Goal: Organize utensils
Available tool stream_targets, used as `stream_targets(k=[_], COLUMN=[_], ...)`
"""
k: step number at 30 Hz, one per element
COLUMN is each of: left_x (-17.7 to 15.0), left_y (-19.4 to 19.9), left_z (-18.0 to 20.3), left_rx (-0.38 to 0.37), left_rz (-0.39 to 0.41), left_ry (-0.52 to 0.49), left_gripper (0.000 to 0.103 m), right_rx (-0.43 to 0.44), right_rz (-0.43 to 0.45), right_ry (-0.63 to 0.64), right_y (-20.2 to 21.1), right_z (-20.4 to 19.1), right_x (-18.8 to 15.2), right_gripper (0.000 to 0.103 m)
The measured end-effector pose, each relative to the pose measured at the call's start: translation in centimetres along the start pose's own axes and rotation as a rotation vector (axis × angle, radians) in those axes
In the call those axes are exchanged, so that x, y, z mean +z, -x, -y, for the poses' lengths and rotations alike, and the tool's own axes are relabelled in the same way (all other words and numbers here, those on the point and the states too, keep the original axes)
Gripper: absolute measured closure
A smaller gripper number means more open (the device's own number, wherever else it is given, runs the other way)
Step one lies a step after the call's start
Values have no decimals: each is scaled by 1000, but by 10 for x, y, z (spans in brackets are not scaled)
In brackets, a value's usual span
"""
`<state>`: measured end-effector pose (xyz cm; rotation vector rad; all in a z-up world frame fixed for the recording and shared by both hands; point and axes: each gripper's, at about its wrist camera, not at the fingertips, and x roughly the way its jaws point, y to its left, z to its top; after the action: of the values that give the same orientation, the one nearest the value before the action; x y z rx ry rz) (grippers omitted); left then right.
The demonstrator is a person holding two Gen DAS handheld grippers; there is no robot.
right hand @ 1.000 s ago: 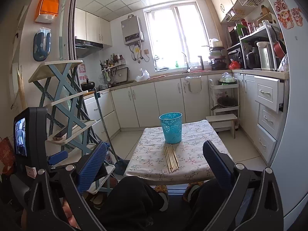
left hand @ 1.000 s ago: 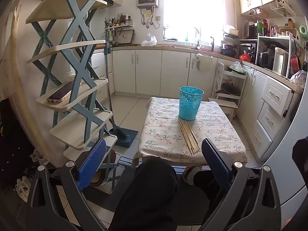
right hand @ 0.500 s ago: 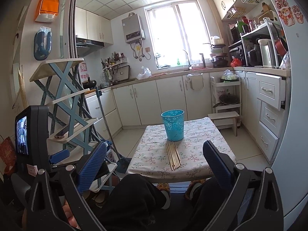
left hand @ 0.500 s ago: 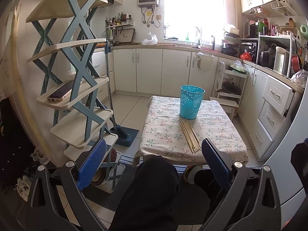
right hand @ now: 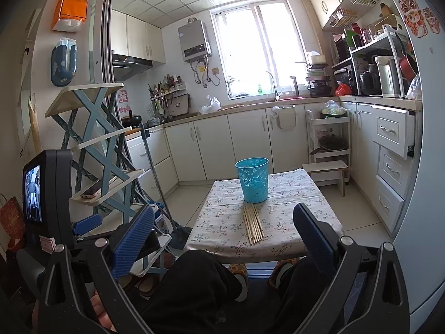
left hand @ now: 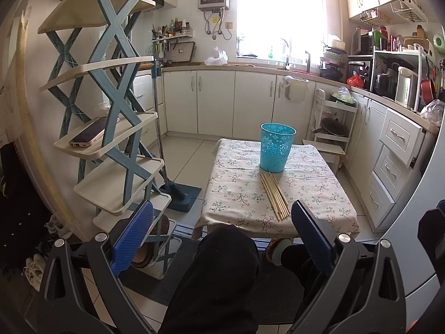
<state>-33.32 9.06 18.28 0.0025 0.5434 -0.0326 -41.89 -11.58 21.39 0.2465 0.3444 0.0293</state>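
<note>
Chopsticks (left hand: 274, 196), thin pale wood, lie by a perforated teal bin (left hand: 276, 147); both ribbed-padded claws (left hand: 222, 232) (right hand: 222, 232) gape apart.

Chopsticks (right hand: 252, 224) beside teal bin (right hand: 252, 180) — tabletop

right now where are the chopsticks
In both wrist views the chopsticks lie in a loose bundle on the floral tablecloth, just in front of the blue basket, their far ends at its base.

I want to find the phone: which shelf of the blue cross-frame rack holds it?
The phone lies on the third shelf from the top of the rack. It is the only shelf with something visibly lying on its top.
</note>
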Motion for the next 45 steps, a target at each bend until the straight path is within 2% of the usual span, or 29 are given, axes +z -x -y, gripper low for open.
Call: stream_targets(k=[7, 13, 17, 23, 24, 25, 26, 28, 29, 30, 33, 38, 43, 45], left_x=[0, 6, 16, 23, 23, 22, 21, 19, 19, 18, 13, 10, 4, 1], left_y=[-10, -52, -104, -189, -206, -223, -240, -269, -283, -298, -337, -375, -405, -415], left_z=[0, 1, 3, 10, 12, 15, 18, 25, 30, 35, 50, 64, 81, 86], left_rx=[-6, -4, -20, -26, -25, -28, -32, -28, -35, -40, -42, -41, -42, -47], left_rz=[-12, -44, -94, -215, -238, -260, -281, -318, -337, -355, -398, -444, -479, -495], left_ry=[-22, -26, -19, -10, -3, 6, 15, 30, 35, 35, 32, 44, 25, 21], left_gripper=[8, 8, 8, 8, 8, 8, 8, 8, 8, 8, 8, 8, 8, 8], right_rx=[0, -28, -50, -30, -11, 2, 8, 8, 5, 11, 35, 58, 90, 90], right_rz=[-6, -50, -108, -286, -338, -387, -438, -528, -569, -593, -649, -690, -705, -694], right_ry=[2, 3, 12, 56, 52, 45, 41, 39, 37, 29, 15, 63, 94, 72], right_y=[-8, -54, -108, -240, -270, -293, -319, -370, -393, -409, -455, -496, -509, -504], right_z=[-1, 13, 34, 74, 82, 89, 96, 110, 116, 120, 129, 126, 127, 132], right_x=[1, 3, 5, -10, -17, -25, -33, -51, -59, -64, -76, -83, -92, -90], right_gripper=[7, 7, 7, 8, 14, 28, 34, 55, 60, 69, 74, 74, 93, 97])
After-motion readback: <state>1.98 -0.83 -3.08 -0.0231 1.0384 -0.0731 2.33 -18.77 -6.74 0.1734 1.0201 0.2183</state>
